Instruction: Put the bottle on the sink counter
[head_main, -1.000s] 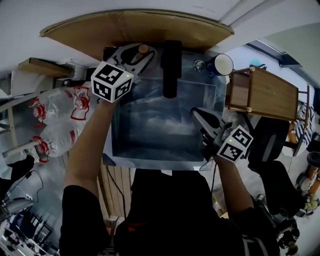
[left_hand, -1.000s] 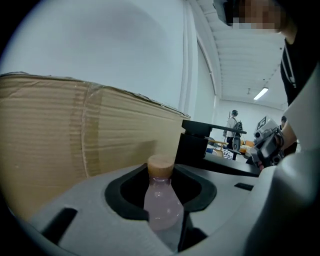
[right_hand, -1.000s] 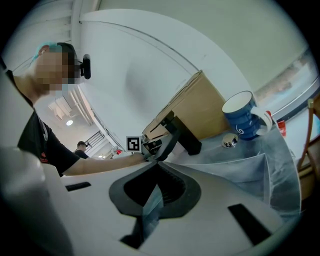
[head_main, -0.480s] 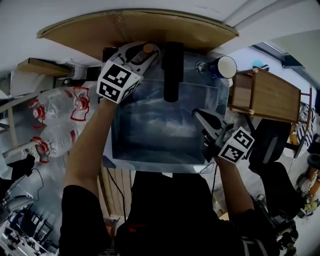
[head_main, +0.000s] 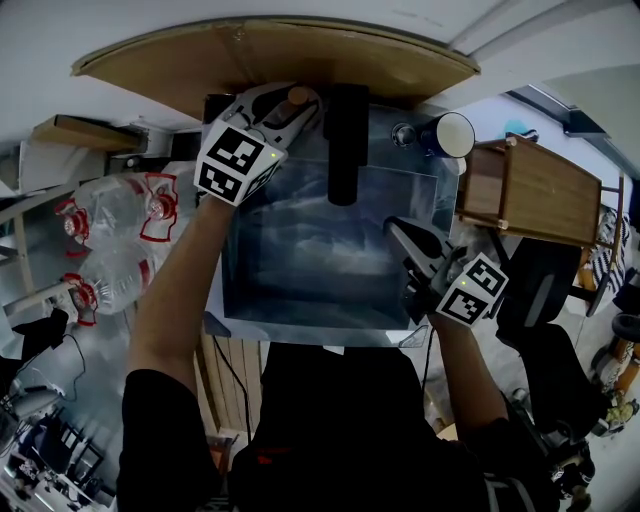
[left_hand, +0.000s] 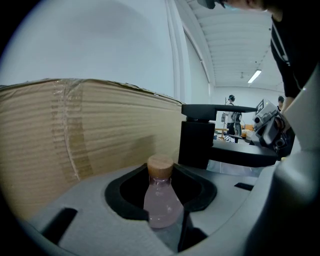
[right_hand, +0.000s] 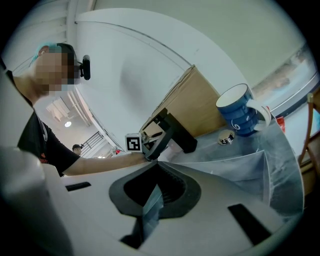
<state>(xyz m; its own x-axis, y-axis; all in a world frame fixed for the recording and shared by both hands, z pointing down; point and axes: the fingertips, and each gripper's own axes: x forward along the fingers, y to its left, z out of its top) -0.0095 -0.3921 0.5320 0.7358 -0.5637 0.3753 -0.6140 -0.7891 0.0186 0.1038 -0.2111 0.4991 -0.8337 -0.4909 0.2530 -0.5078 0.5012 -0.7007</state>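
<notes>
Head view: two grippers are counted over one steel sink (head_main: 310, 255). One cork-stoppered bottle (left_hand: 161, 200) is pinched in the left gripper (head_main: 295, 110) at the sink's back-left corner, just beside one black faucet (head_main: 345, 140); whether its base is set down cannot be told. In the left gripper view the bottle is seen upright, with pale pink contents, and the jaws are closed against its body. The right gripper (head_main: 395, 228) is held over the basin's right side, jaws pressed together with nothing between them. One blue mug (head_main: 447, 132) and one chrome knob (head_main: 403, 132) are seen at the back-right rim. One cardboard sheet (head_main: 270, 55) is stood behind the sink. Two water jugs (head_main: 115, 210) are seen at left and one wooden crate (head_main: 525, 190) at right.
</notes>
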